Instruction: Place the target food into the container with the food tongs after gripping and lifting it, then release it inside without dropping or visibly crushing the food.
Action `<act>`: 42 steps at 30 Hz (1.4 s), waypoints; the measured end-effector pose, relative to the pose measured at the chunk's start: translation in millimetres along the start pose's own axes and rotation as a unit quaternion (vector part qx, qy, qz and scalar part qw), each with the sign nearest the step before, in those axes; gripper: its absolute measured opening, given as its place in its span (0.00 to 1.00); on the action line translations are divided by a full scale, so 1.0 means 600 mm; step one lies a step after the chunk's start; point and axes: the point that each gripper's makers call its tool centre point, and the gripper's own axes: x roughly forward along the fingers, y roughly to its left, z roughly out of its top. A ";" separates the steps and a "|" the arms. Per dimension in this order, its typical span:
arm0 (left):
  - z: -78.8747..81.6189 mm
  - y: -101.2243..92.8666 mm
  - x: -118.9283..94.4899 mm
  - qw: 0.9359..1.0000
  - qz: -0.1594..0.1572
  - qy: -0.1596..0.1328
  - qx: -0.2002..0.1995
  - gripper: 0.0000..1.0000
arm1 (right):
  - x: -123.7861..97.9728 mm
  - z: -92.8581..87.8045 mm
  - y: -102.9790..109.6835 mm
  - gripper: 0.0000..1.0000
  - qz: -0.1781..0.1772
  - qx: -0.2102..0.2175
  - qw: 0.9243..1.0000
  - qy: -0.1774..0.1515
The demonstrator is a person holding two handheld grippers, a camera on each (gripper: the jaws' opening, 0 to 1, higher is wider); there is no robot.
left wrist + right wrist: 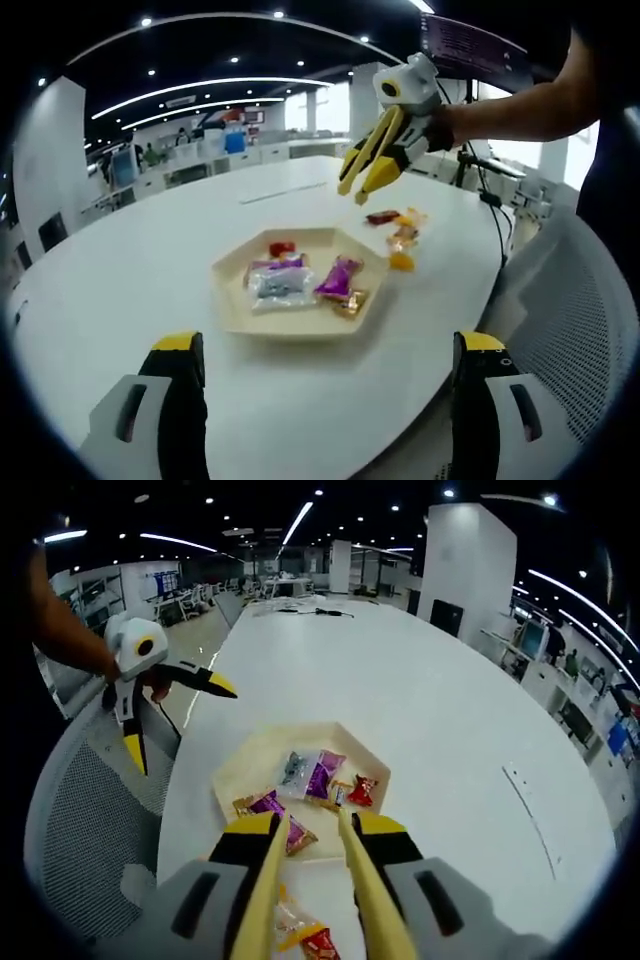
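On the white table (130, 270), nearest in the left gripper view, the left gripper (320, 365) hangs with its jaws spread wide and nothing between them. Just beyond sits the hexagonal tray (235, 300), which already holds several wrapped candies (338, 277). Past its far edge a small pile of loose candies (402, 238) lies on the bare table. Above that pile the right gripper (352, 188) carries yellow food tongs (310, 880), their tips slightly apart and holding nothing. In the right gripper view the tongs point down over the tray's near rim. I judge the job partly done: some sweets are in, and the outside pile remains to be picked up.
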 end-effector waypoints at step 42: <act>-0.014 0.002 0.002 1.000 0.003 0.023 -0.001 1.00 | -0.142 -0.211 -0.122 0.28 -0.060 0.050 0.996 0.043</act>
